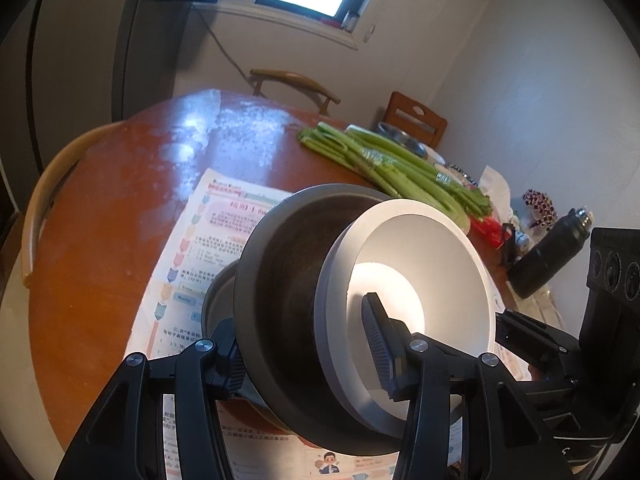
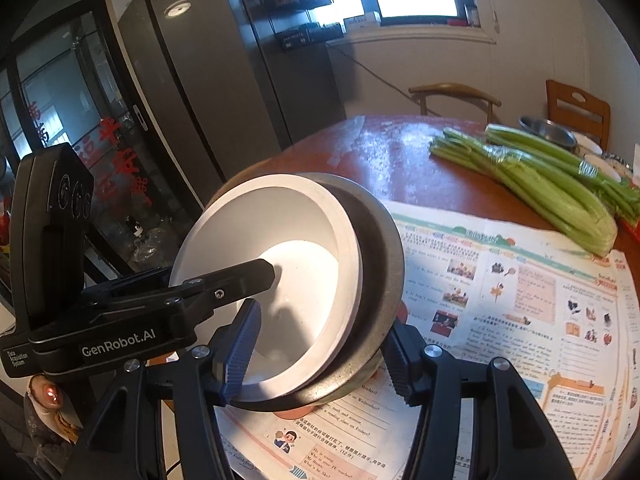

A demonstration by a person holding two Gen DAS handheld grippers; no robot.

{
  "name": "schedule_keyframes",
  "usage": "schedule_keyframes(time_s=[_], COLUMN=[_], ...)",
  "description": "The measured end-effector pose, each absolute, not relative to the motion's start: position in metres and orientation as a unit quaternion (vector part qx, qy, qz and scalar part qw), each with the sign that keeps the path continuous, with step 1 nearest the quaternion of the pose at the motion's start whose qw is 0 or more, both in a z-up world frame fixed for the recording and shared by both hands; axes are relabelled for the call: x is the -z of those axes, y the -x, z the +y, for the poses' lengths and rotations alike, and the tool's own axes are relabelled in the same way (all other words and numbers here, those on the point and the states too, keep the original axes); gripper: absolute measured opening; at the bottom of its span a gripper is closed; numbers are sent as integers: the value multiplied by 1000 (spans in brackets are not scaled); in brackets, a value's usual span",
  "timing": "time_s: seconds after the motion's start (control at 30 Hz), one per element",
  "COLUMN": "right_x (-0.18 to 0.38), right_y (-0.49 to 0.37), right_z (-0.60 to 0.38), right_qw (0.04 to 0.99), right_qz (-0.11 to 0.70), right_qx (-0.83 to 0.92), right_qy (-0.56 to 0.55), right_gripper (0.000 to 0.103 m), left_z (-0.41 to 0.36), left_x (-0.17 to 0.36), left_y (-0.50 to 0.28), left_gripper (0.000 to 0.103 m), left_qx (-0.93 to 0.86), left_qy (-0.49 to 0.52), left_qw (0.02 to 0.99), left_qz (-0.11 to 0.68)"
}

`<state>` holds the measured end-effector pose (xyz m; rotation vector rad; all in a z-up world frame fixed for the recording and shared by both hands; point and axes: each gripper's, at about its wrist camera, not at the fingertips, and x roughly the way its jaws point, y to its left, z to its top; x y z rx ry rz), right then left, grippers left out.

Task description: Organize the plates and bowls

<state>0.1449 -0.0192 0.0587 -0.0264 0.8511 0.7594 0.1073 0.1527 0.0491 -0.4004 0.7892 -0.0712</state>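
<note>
A white bowl (image 1: 440,264) sits nested inside a dark grey bowl (image 1: 280,280). The stack is tilted on its side above a printed paper sheet (image 1: 224,236) on the round red-brown table (image 1: 120,208). My left gripper (image 1: 306,354) is shut on one side of the stack, one pad inside the white bowl and the other on the dark bowl's outside. My right gripper (image 2: 320,360) is shut on the opposite side of the white bowl (image 2: 304,240) and dark bowl (image 2: 384,248) in the same way. The left gripper's finger (image 2: 240,280) reaches into the white bowl from the left.
Bundles of celery (image 2: 540,184) lie across the far right of the table, with a steel bowl (image 2: 548,130) behind them. A black bottle (image 1: 548,256) lies at the right. Printed sheets (image 2: 520,288) cover the near table. Wooden chairs (image 1: 296,84) stand around it, and a grey fridge (image 2: 224,80) at left.
</note>
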Motion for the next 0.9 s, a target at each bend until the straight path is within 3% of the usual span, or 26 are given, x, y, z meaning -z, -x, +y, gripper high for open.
schedule_keyframes(time_s=[0.9], right_x=[-22], right_y=[-159], right_z=[-5], right_qw=[830], right_qz=[443], right_qx=[-340], right_qy=[14], right_gripper=[58], left_z=[159], left_x=[-4], left_y=[-129], left_gripper=[52], left_qx=[30], left_qy=[192], left_qw=[892], left_qz=[409])
